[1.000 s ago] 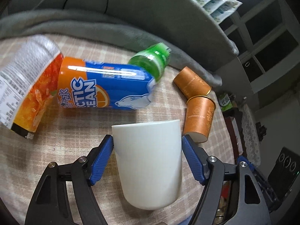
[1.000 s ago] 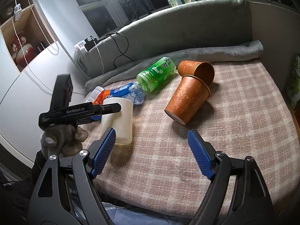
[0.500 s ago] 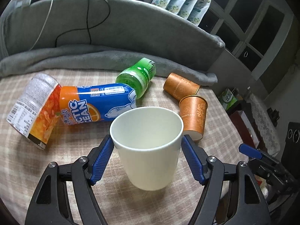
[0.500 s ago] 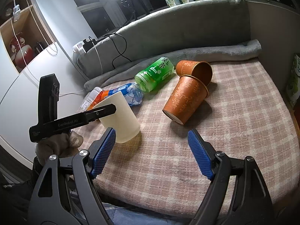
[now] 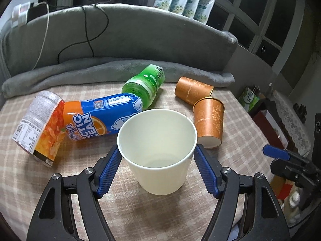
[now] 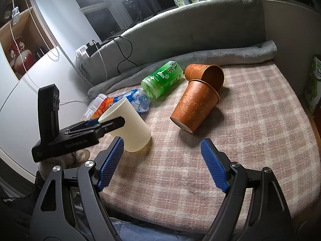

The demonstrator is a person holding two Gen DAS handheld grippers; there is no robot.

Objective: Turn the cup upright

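Note:
A white paper cup (image 5: 158, 152) sits between the blue pads of my left gripper (image 5: 157, 169), which is shut on it. Its open mouth faces up and towards the camera. In the right wrist view the cup (image 6: 130, 128) leans, its base low over the plaid cloth (image 6: 250, 132) at the left; I cannot tell if it touches. The left gripper (image 6: 104, 126) grips it near the rim. My right gripper (image 6: 161, 164) is open and empty near the front edge.
Two orange patterned cups (image 5: 208, 122) (image 5: 192, 91) lie on their sides at the right. A green bottle (image 5: 144, 86), a blue-orange bottle (image 5: 102, 118) and a can (image 5: 40, 126) lie behind the white cup. A grey blanket (image 5: 80, 72) lines the back.
The left gripper has turned the white cup from mouth-down to mouth-up, tilted, and the wrist view rose with it. The right gripper has stayed still and open.

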